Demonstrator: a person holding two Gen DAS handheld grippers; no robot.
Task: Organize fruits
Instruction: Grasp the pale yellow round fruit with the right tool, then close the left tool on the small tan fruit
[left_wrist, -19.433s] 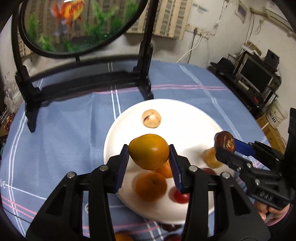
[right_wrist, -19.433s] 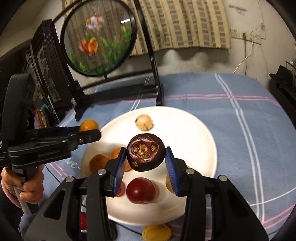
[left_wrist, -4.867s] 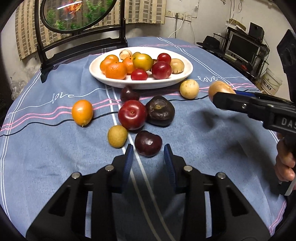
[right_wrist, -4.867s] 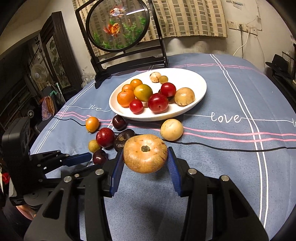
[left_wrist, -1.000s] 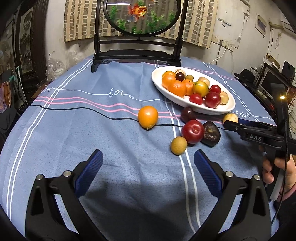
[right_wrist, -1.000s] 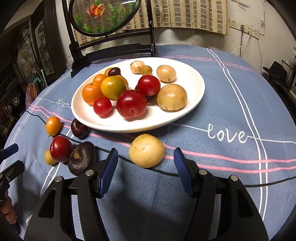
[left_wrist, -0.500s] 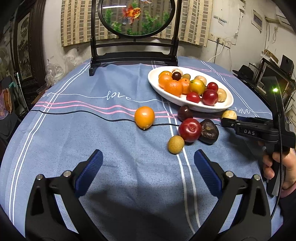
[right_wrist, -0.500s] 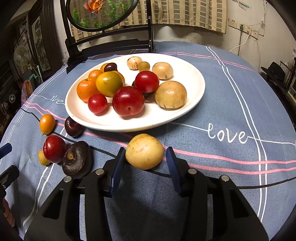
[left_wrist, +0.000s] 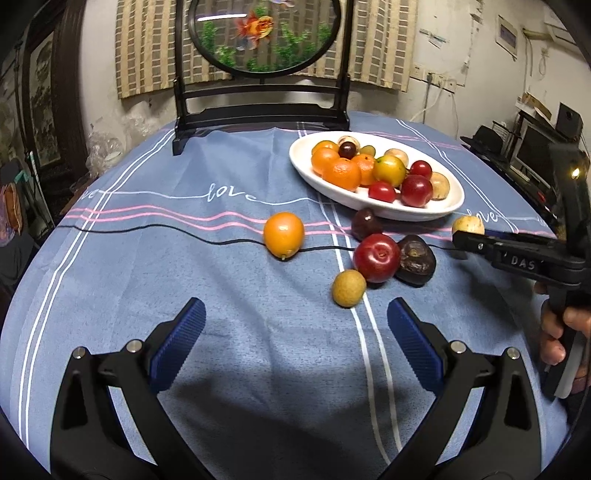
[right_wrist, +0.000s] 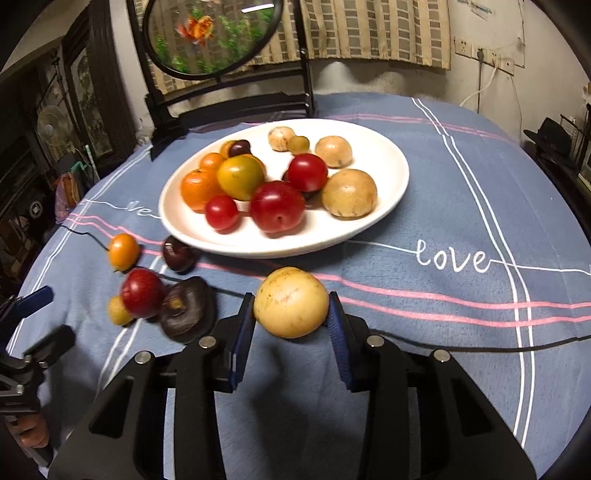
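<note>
A white oval plate (right_wrist: 384, 206) holds several fruits: oranges, red plums and tan round ones. My right gripper (right_wrist: 291, 314) is shut on a yellow round fruit (right_wrist: 291, 307) just in front of the plate, lifted slightly off the cloth. It also shows in the left wrist view (left_wrist: 466, 226). My left gripper (left_wrist: 295, 343) is wide open and empty, low over the cloth. Ahead of it lie a small yellow fruit (left_wrist: 348, 288), a red apple (left_wrist: 376, 257), a dark wrinkled fruit (left_wrist: 415, 260), a dark plum (left_wrist: 365, 223) and an orange fruit (left_wrist: 283, 234).
A black stand with a round goldfish screen (left_wrist: 264, 33) rises at the table's far edge. A thin black cable (left_wrist: 147, 230) runs across the blue tablecloth. Shelves and electronics (left_wrist: 535, 151) stand beyond the table's right side.
My right gripper has closed on the yellow round fruit and raised it a little toward the plate. My left gripper stays open and has shifted slightly.
</note>
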